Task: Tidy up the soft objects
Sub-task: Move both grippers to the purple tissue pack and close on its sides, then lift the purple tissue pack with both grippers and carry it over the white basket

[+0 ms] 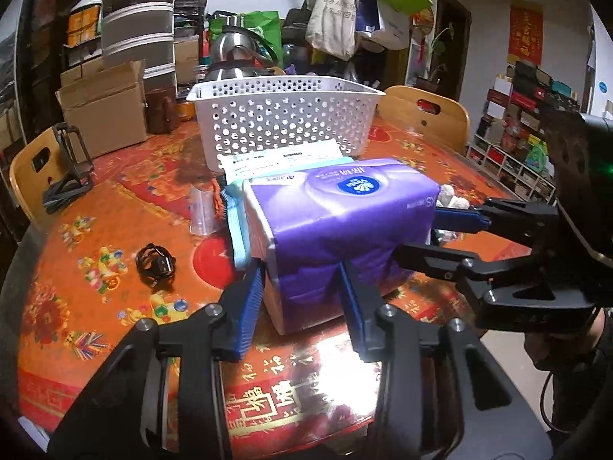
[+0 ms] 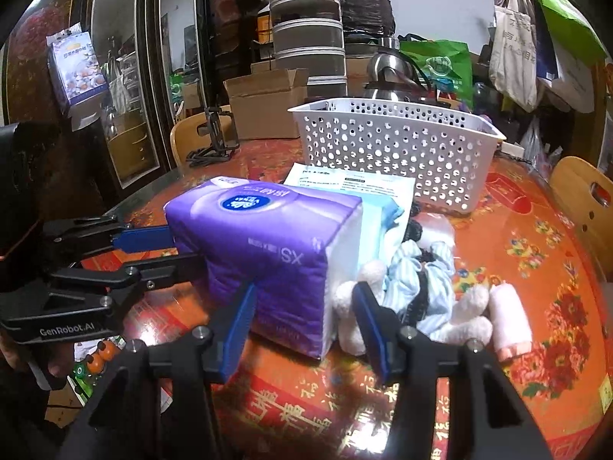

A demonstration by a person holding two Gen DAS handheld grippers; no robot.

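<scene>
Two black tongs with blue pads clamped on one purple plastic-wrapped tissue pack [image 1: 337,211], left tongs [image 1: 302,291] gripping its near end, right tongs [image 2: 302,306] its opposite end, pack resting on red floral surface [image 1: 115,237], white perforated plastic basket [image 1: 283,115] just behind
</scene>
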